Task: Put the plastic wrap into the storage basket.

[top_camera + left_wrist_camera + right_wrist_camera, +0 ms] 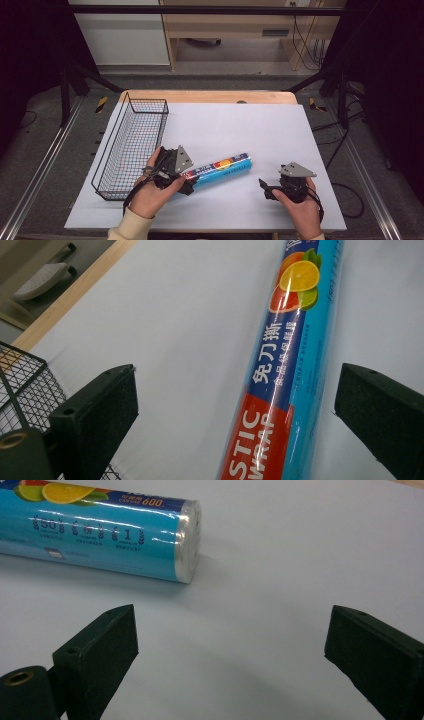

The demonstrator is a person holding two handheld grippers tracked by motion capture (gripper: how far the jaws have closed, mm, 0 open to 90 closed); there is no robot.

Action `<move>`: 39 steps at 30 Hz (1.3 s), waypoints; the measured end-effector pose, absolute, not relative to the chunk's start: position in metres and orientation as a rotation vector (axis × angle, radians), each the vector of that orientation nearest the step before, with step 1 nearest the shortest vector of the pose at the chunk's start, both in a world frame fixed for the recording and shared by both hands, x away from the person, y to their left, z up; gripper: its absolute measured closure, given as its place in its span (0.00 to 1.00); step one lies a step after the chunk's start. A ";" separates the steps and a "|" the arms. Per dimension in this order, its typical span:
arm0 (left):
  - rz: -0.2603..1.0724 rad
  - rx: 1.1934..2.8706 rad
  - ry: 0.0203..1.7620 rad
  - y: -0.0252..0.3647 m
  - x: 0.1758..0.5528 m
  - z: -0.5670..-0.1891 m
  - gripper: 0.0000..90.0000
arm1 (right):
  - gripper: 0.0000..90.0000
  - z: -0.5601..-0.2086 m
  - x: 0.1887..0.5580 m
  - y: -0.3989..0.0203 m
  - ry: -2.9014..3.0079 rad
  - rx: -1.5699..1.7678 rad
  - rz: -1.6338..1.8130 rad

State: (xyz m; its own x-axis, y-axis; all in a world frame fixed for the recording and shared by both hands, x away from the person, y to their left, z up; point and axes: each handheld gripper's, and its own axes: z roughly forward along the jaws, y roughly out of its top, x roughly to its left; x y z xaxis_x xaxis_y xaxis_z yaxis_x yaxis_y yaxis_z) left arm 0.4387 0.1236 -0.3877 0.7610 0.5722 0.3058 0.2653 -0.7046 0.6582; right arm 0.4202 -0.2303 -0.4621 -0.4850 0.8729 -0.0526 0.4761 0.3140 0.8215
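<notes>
A roll of plastic wrap (222, 170) in blue and red packaging with citrus fruit printed on it lies on the white table, angled up to the right. My left gripper (186, 176) is at the roll's left end. In the left gripper view the jaws of the left gripper (237, 377) stand open on either side of the roll (280, 380), which lies nearer the right jaw. My right gripper (270, 183) rests open on the table, right of the roll and apart from it. Beyond the right gripper (232, 612) lies the roll's capped end (187, 540), up and to the left.
A black wire basket (107, 150) stands along the table's left side, close beside my left hand; its mesh (25, 370) shows behind the left jaw. The white tabletop (240, 125) stretches to a wooden strip at the far edge. Metal frame rails flank the table.
</notes>
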 end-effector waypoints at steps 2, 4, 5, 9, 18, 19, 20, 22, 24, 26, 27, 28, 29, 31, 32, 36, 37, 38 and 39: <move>0.646 2.366 0.617 0.122 0.441 -0.387 0.04 | 0.08 -0.462 0.420 -0.231 2.085 1.202 1.052; 0.618 2.359 0.623 0.121 0.443 -0.387 0.04 | 0.08 -0.463 0.421 -0.232 2.084 1.200 1.055; 0.618 2.359 0.623 0.121 0.443 -0.387 0.05 | 0.08 -0.463 0.421 -0.232 2.086 1.199 1.055; 0.583 2.416 0.599 0.115 0.448 -0.390 0.06 | 0.08 -0.462 0.420 -0.230 2.086 1.199 1.065; 0.452 2.430 0.581 0.097 0.466 -0.408 0.06 | 0.08 -0.462 0.420 -0.230 2.086 1.199 1.064; 0.452 2.430 0.581 0.097 0.466 -0.408 0.06 | 0.08 -0.462 0.420 -0.230 2.086 1.199 1.064; 0.436 2.437 0.582 0.095 0.468 -0.411 0.06 | 0.08 -0.462 0.420 -0.230 2.086 1.199 1.068; 0.420 2.487 0.572 0.084 0.472 -0.421 0.06 | 0.08 -0.462 0.420 -0.230 2.085 1.201 1.070; 0.423 2.515 0.573 0.077 0.473 -0.427 0.05 | 0.08 -0.462 0.421 -0.231 2.086 1.201 1.071; 0.438 2.550 0.561 0.072 0.474 -0.432 0.06 | 0.08 -0.462 0.421 -0.231 2.086 1.201 1.072; 0.456 2.555 0.558 0.070 0.474 -0.433 0.06 | 0.08 -0.462 0.420 -0.231 2.085 1.202 1.074; 0.465 2.560 0.549 0.069 0.475 -0.434 0.08 | 0.08 -0.462 0.420 -0.231 2.085 1.196 1.077; 0.465 2.560 0.549 0.069 0.475 -0.434 0.08 | 0.08 -0.462 0.420 -0.231 2.085 1.196 1.077; 0.433 2.618 0.519 0.066 0.476 -0.438 0.10 | 0.08 -0.462 0.420 -0.231 2.089 1.196 1.077; 0.433 2.618 0.519 0.066 0.476 -0.438 0.11 | 0.08 -0.462 0.421 -0.230 2.089 1.196 1.077; 0.413 2.674 0.498 0.064 0.479 -0.444 0.13 | 0.08 -0.462 0.421 -0.230 2.091 1.194 1.074; 0.406 2.676 0.498 0.064 0.481 -0.444 0.14 | 0.08 -0.462 0.421 -0.230 2.089 1.194 1.075; 0.385 2.669 0.502 0.064 0.482 -0.444 0.15 | 0.08 -0.462 0.421 -0.230 2.090 1.194 1.077; 0.365 2.660 0.508 0.065 0.483 -0.444 0.15 | 0.08 -0.462 0.421 -0.230 2.092 1.193 1.074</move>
State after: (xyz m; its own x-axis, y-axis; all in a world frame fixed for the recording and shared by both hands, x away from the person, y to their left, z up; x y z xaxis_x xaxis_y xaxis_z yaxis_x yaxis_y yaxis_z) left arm 0.4832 0.0650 -0.4435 0.8995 0.4003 0.1751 0.2941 -0.8511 0.4348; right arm 0.4207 -0.2302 -0.4622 -0.4916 0.8700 -0.0380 0.4760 0.3050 0.8249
